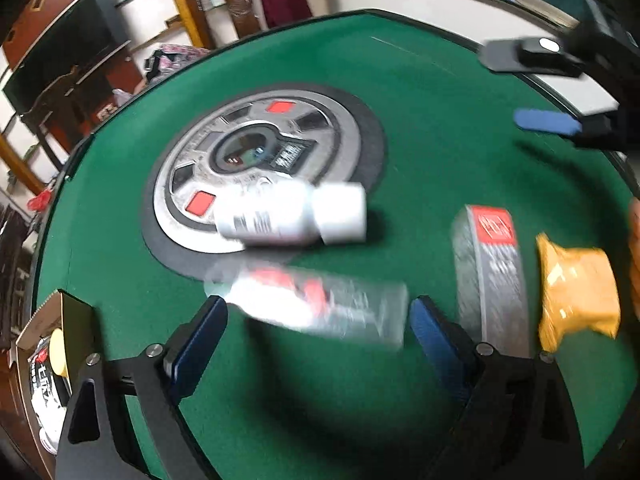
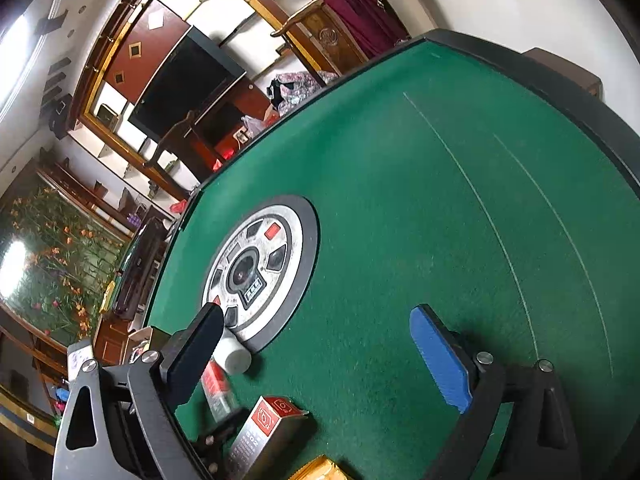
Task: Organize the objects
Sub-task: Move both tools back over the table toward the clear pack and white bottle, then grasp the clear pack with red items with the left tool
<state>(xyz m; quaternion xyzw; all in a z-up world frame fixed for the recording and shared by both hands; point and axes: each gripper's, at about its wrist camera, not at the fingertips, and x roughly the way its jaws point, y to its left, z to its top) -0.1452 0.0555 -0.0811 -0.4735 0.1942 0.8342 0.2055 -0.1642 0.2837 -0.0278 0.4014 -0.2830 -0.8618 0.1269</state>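
Observation:
In the left wrist view my left gripper (image 1: 318,316) is open just above the green table (image 1: 440,128). A blurred clear packet with red and white print (image 1: 316,306) lies between its fingertips, not gripped. A white bottle (image 1: 296,216) lies on its side just beyond. A grey box with a red label (image 1: 494,272) and a yellow packet (image 1: 576,292) lie to the right. My right gripper (image 2: 316,332) is open and empty over bare felt; it also shows at the left view's upper right (image 1: 532,92). The bottle (image 2: 234,354), clear packet (image 2: 218,390) and grey box (image 2: 266,432) sit at the right view's lower left.
A round grey control dial with red buttons (image 1: 256,160) is set in the table's middle. An open cardboard box holding items (image 1: 52,360) stands at the table's left edge. Chairs, shelves and a dark TV (image 2: 184,80) stand beyond the table.

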